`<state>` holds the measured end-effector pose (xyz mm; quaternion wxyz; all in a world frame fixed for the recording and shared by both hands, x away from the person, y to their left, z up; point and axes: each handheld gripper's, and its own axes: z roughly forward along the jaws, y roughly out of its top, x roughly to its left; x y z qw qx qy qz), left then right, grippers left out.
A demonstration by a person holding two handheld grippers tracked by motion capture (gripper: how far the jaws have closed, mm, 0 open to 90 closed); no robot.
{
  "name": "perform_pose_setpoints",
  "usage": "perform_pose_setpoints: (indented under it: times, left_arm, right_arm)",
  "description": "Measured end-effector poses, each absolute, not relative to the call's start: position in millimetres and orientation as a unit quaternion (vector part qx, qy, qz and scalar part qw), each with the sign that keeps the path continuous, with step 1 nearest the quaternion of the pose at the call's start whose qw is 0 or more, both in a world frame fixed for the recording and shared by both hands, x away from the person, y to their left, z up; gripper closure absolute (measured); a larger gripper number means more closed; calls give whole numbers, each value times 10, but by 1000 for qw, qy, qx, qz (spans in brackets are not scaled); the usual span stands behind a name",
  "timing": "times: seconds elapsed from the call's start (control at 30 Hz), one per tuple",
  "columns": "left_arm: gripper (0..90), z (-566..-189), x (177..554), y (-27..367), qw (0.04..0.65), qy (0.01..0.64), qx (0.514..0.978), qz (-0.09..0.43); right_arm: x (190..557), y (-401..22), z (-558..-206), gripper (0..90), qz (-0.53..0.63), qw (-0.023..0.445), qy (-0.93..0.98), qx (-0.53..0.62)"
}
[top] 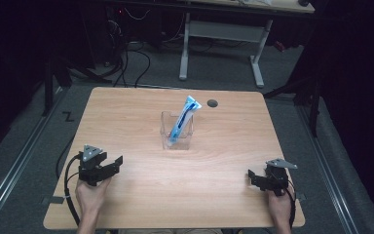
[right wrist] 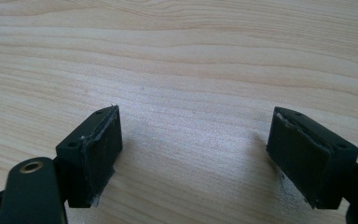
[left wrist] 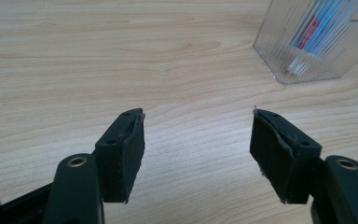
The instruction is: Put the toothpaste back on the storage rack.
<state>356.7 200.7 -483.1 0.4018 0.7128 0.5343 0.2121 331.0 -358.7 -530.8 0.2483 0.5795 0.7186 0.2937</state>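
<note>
Toothpaste tube [top: 183, 121], blue and white, seen leaning upright inside clear ribbed plastic holder [top: 166, 131] near the middle of the wooden table [top: 126, 112], cap end down and crimped end up, tilted toward the far right. Placement judged complete: tube fully seated in the holder and touched by neither tool. Left gripper [top: 120, 160] parked low at the near left of the table, well apart from the holder, jaws spread wide with nothing but bare tabletop between them. Same spread seen in the left gripper view, left gripper [left wrist: 199, 122], with a corner of the holder [left wrist: 279, 60] and the tube's red-and-blue print [left wrist: 314, 28] at upper right. Right gripper [top: 250, 174] resting at the near right edge, likewise parted and empty; in the right gripper view, right gripper [right wrist: 193, 116] over plain wood grain. Remaining work judged minimal: at most, withdrawal of both hands from the table. No other loose object seen on the tabletop awaiting handling.
</note>
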Motion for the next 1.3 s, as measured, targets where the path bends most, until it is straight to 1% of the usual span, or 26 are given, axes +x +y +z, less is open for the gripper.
perform_pose_setpoints:
  times: [0.57, 1.3]
  left_arm:
    - [351, -5054, 3620, 1876, 366, 531, 733, 218]
    - [355, -5253, 3716, 1683, 331, 522, 752, 229]
  right_arm:
    - [3311, -3587, -5308, 179, 294, 248, 719, 579]
    - [3310, -3588, -5308, 179, 294, 248, 719, 579]
